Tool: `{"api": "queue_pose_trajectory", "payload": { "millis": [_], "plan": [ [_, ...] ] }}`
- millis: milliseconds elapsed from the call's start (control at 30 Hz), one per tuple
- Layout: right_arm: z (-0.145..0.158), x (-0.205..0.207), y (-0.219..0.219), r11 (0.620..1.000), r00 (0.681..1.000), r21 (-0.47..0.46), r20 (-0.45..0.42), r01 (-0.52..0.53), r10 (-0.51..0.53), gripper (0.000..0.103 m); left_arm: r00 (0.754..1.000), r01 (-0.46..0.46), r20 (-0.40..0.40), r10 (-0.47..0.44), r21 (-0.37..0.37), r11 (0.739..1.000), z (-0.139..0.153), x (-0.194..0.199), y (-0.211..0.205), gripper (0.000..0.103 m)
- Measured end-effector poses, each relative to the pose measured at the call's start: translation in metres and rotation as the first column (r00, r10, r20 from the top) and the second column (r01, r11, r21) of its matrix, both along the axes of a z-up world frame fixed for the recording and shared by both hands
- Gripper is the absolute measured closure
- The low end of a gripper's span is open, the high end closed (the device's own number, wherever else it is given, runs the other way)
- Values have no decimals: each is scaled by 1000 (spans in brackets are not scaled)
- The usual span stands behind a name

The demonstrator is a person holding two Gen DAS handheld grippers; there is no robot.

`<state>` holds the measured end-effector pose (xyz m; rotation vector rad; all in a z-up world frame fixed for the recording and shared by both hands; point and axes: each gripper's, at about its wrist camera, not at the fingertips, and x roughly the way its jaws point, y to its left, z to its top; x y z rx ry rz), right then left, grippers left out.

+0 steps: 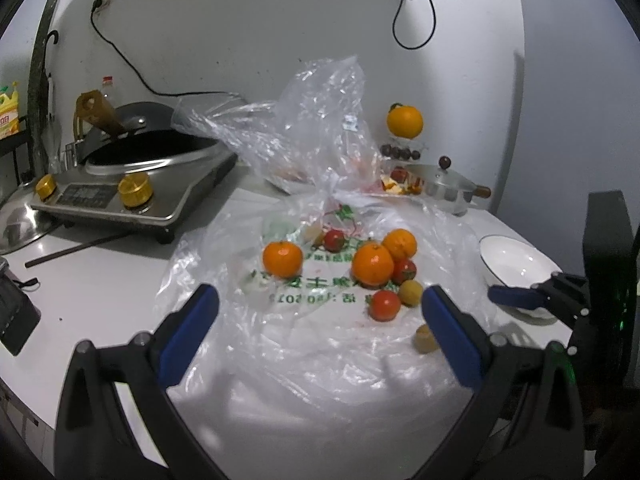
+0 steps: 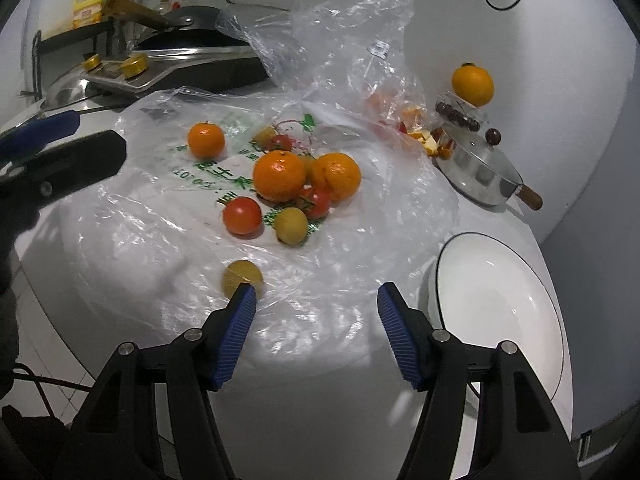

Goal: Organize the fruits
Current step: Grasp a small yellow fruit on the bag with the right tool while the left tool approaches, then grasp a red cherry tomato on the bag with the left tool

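Fruit lies on a clear plastic bag spread over the white counter. There are three oranges, several red tomatoes and small yellow fruits. One yellow fruit lies apart, nearest me. My left gripper is open and empty just in front of the pile. My right gripper is open and empty, its left finger beside the lone yellow fruit. A white plate lies at the right.
A steel cooker with gold knobs holds a pan at the back left. A lidded steel saucepan, peels and another orange stand at the back right by the wall. A second crumpled bag rises behind the fruit.
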<state>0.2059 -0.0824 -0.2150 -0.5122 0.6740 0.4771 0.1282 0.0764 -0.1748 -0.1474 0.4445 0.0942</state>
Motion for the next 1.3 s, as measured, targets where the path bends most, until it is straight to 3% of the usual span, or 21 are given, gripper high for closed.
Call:
{"api": "queue_pose_trajectory", "payload": {
  "millis": [333, 600, 767, 967, 1300],
  "plan": [
    [-10, 14, 27, 1000, 1000, -3, -13, -24, 24, 36, 1000, -14, -6, 14, -12, 1000, -2, -1, 10, 1],
    [-9, 28, 17, 999, 1000, -8, 0, 31, -31, 36, 1000, -12, -7, 12, -16, 1000, -2, 1, 13, 1],
    [-9, 31, 13, 999, 999, 11, -15, 36, -36, 58, 1000, -12, -12, 12, -18, 1000, -3, 4, 15, 1],
    [-14, 34, 17, 999, 999, 34, -52, 15, -13, 75, 1000, -19, -16, 19, -16, 1000, -4, 6, 17, 1],
    [-7, 27, 13, 997, 1000, 79, -20, -10, 12, 76, 999, 17, -35, -16, 34, 999, -4, 20, 4, 1]
  ]
}}
